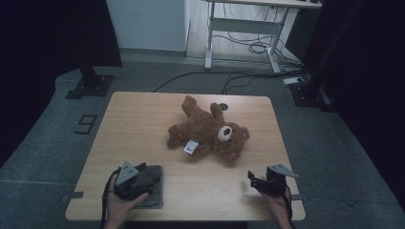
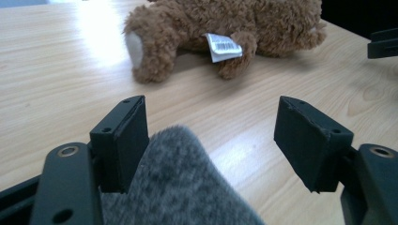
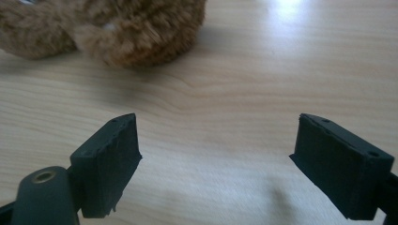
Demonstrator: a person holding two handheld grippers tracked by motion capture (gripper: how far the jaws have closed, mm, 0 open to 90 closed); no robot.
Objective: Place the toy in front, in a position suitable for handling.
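From the high view, my left tool (image 1: 136,179) sits at the lower left of the frame over a folded grey cloth (image 1: 152,191), jaws spread. My right tool (image 1: 267,182) hovers at the lower right above bare wood, also spread and holding nothing. The brown teddy bear (image 1: 207,131) sprawls on its back in the middle of the pale wooden surface (image 1: 133,124), well apart from both tools.

Left gripper view now: the cloth (image 2: 180,187) humps up between my black jaws, soft and speckled like felted wool, brushing the left pad (image 2: 126,140) while the right pad stands clear. No pinch here. Beyond it, in the upper middle, the bear's (image 2: 187,33) curly plush leg and its white barcode tag (image 2: 223,46).

Right gripper view: blocky pads wide apart, smooth grained wood (image 3: 220,108) between them, a shaggy bit of bear (image 3: 141,33) at the upper left.

The risk, I reckon: closing on that rounded fold could catch just the top layer, so the cloth unfolds or slips off as I lift. And a loose drag could nudge the light bear out of place.
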